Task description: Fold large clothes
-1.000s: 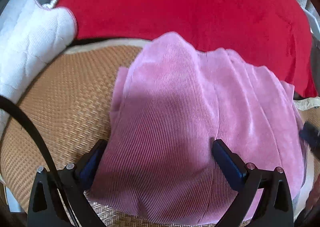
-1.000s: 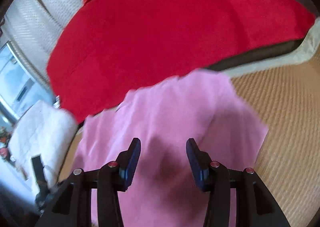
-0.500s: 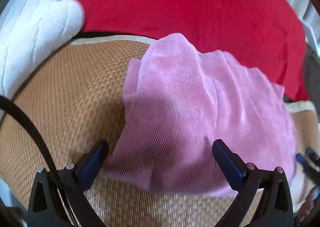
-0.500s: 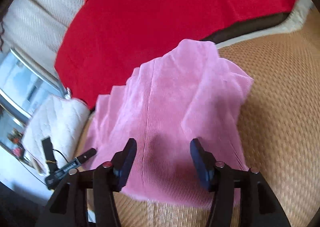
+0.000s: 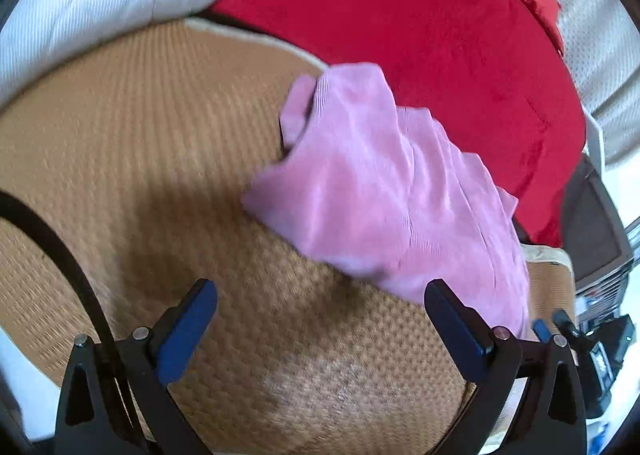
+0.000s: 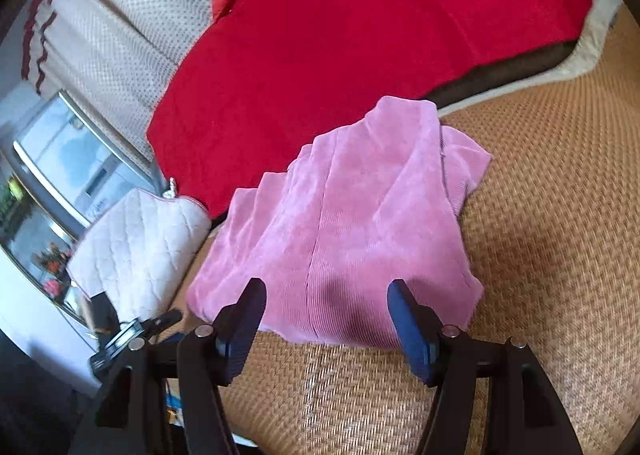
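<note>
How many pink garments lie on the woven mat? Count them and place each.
1: a folded pink corduroy garment on the tan woven mat, touching the red blanket behind it. Anything beneath it is hidden.

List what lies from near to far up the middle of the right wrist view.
Right gripper with open jaws → woven mat → folded pink garment → red blanket.

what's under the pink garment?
The pink garment lies folded on the woven mat, which shows bare all around its near and side edges. Its far edge meets the red blanket. Whatever its folded layers cover is hidden.
</note>
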Demonstrator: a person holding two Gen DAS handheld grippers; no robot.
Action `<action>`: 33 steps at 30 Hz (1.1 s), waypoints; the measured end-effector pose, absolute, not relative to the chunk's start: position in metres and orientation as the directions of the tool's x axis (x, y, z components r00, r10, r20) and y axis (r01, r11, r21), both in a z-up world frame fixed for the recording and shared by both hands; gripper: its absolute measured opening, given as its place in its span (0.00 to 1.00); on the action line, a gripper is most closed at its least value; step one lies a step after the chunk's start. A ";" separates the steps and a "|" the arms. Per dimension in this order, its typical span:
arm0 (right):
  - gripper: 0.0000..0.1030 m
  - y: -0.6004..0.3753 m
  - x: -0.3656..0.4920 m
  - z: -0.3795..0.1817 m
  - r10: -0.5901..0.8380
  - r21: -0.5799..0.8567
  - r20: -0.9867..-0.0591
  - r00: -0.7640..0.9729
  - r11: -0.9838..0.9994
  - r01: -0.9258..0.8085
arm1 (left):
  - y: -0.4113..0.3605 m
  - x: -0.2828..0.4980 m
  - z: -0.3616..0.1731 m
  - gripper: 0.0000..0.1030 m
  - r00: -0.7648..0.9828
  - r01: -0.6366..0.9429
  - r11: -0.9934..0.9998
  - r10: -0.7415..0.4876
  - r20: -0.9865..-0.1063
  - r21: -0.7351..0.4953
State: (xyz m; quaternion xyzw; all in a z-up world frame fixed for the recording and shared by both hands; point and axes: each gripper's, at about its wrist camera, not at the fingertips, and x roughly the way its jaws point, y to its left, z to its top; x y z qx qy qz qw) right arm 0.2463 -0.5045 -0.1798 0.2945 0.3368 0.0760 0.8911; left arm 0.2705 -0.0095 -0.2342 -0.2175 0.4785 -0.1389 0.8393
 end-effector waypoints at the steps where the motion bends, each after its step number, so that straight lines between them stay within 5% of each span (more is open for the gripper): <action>1: 0.58 -0.500 0.251 -0.181 0.334 0.574 -0.559 0.759 0.817 0.063 | -0.009 0.276 -0.238 1.00 0.494 0.026 0.862 -0.451 -0.743 -0.506; 4: 0.42 -0.487 0.265 -0.187 0.328 0.558 -0.581 0.745 0.827 0.071 | -0.005 0.294 -0.244 0.98 0.515 0.008 0.846 -0.460 -0.723 -0.533; 11: 0.40 -0.481 0.293 -0.213 0.301 0.535 -0.658 0.690 0.832 0.148 | -0.019 0.323 -0.249 0.72 0.555 -0.013 0.822 -0.467 -0.688 -0.569; 22: 0.40 -0.488 0.288 -0.214 0.336 0.566 -0.647 0.684 0.813 0.136 | -0.047 0.354 -0.251 0.73 0.630 -0.014 0.805 -0.454 -0.631 -0.593; 24: 0.40 -0.493 0.283 -0.212 0.351 0.591 -0.626 0.697 0.796 0.130 | -0.055 0.360 -0.251 0.49 0.630 -0.003 0.830 -0.432 -0.646 -0.558; 25: 0.40 -0.497 0.279 -0.210 0.358 0.606 -0.613 0.705 0.785 0.128 | -0.057 0.363 -0.253 0.47 0.627 -0.004 0.832 -0.431 -0.649 -0.555; 29: 0.41 -0.519 0.262 -0.205 0.410 0.684 -0.564 0.717 0.719 0.128 | -0.052 0.369 -0.259 0.48 0.615 -0.020 0.806 -0.456 -0.643 -0.591; 32: 0.48 -0.533 0.248 -0.209 0.507 0.771 -0.512 0.694 0.627 0.111 | -0.041 0.365 -0.263 0.70 0.597 -0.057 0.774 -0.480 -0.643 -0.631; 33: 0.55 -0.535 0.243 -0.210 0.527 0.787 -0.500 0.687 0.609 0.105 | -0.039 0.366 -0.265 0.70 0.598 -0.067 0.756 -0.491 -0.633 -0.651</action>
